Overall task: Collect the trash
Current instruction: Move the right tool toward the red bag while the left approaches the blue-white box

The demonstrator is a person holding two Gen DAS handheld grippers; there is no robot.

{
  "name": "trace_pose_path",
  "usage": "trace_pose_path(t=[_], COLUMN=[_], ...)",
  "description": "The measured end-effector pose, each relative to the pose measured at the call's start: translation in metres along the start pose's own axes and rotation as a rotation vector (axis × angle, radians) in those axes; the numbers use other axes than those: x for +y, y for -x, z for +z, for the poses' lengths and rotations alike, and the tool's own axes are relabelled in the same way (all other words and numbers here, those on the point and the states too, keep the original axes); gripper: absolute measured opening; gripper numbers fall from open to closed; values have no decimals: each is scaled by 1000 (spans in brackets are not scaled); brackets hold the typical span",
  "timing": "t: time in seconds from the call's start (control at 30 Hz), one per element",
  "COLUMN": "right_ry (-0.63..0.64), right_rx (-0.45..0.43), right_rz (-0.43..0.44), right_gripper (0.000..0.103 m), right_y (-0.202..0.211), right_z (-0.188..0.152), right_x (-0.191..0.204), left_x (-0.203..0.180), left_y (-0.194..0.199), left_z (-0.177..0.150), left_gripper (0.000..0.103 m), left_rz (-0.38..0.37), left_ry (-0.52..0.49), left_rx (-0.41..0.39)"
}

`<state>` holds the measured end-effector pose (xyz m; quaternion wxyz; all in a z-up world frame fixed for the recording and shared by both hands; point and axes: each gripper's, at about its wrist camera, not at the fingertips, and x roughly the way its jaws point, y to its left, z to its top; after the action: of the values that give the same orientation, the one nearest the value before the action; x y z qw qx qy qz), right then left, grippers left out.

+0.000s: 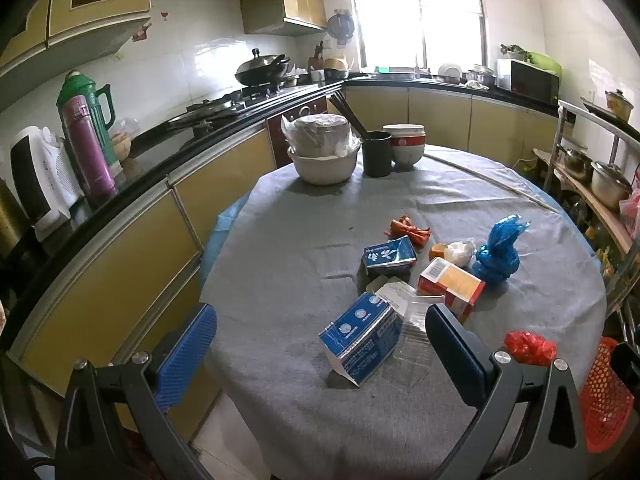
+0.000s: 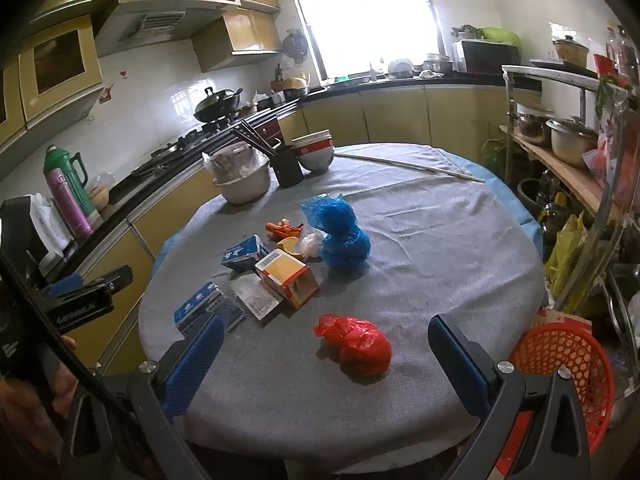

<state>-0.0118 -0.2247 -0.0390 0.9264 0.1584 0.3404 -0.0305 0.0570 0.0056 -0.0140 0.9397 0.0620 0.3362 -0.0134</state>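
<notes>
Red basket (image 1: 606, 396) cut off by right edge in left wrist view, part behind gripper frame; print on blue carton (image 1: 362, 338) too small to read; window (image 2: 364, 16) blown out, outside unreadable

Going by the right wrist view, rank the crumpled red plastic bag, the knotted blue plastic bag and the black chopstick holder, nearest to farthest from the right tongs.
1. Crumpled red plastic bag: just ahead, between the open right tongs.
2. Knotted blue plastic bag: mid-table, beyond the red one.
3. Black chopstick holder: far edge of the table, beside the stacked bowls.
</notes>
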Motion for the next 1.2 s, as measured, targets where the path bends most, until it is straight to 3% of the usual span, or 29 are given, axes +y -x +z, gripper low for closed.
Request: trace_pose_path(t=[1.2], right_ry=[-33], right_rx=[23], right_rz=[-19], right_gripper=[103], right_y=[-5], right_z=[-11], right_x=[6], left_x=[18], left_y=[-2], left_z=[-9], left_gripper=[103], left_rz=[-28], left_ry=[35], left_rx=[8])
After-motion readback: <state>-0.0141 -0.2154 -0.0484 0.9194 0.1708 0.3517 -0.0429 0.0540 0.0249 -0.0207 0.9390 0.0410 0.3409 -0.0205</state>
